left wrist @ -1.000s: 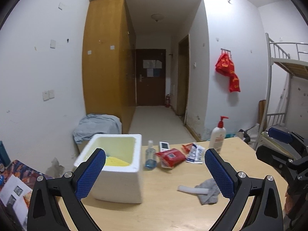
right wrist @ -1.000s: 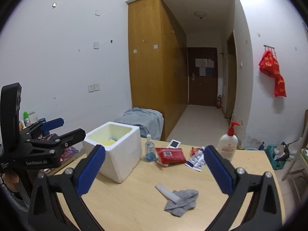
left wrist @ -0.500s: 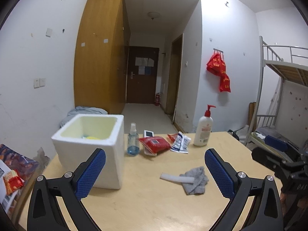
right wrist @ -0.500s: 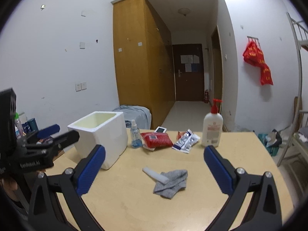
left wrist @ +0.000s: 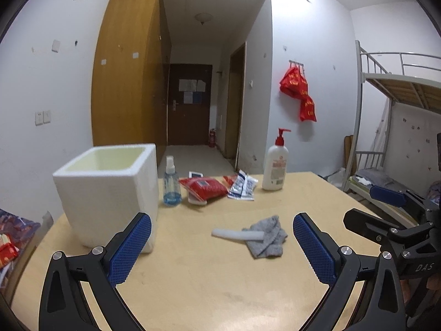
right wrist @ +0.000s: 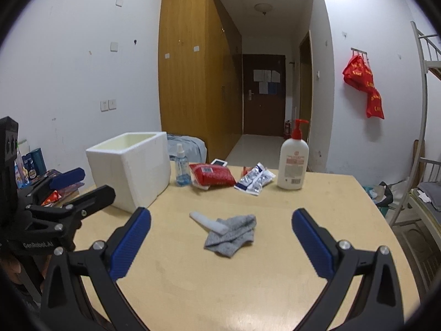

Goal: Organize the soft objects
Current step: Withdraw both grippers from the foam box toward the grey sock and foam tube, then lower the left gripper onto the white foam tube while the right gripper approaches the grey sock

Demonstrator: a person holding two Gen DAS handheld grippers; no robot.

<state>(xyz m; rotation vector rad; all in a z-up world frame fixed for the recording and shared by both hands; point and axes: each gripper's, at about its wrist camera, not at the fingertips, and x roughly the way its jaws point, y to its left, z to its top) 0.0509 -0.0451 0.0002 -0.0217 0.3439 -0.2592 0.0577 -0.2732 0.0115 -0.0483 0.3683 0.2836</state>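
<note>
A grey sock [left wrist: 267, 237] [right wrist: 231, 234] lies crumpled mid-table with a white sock [left wrist: 237, 234] [right wrist: 208, 220] partly under it. A white foam box [left wrist: 110, 190] [right wrist: 132, 168] stands at the table's left. My left gripper [left wrist: 220, 245] is open and empty, held above the table's near side, the socks between and beyond its fingers. My right gripper [right wrist: 220, 242] is open and empty, facing the socks from the near side. Each gripper shows at the edge of the other's view.
Behind the socks stand a blue spray bottle [left wrist: 171, 184], a red packet [left wrist: 205, 187], silver-blue sachets [left wrist: 242, 186] and a white pump bottle [left wrist: 275, 168]. A bunk bed [left wrist: 399, 127] is at the right. Clutter lies left of the table [right wrist: 35, 171].
Both grippers have dropped lower and drawn level with the table; the box interior no longer shows. The socks have not moved.
</note>
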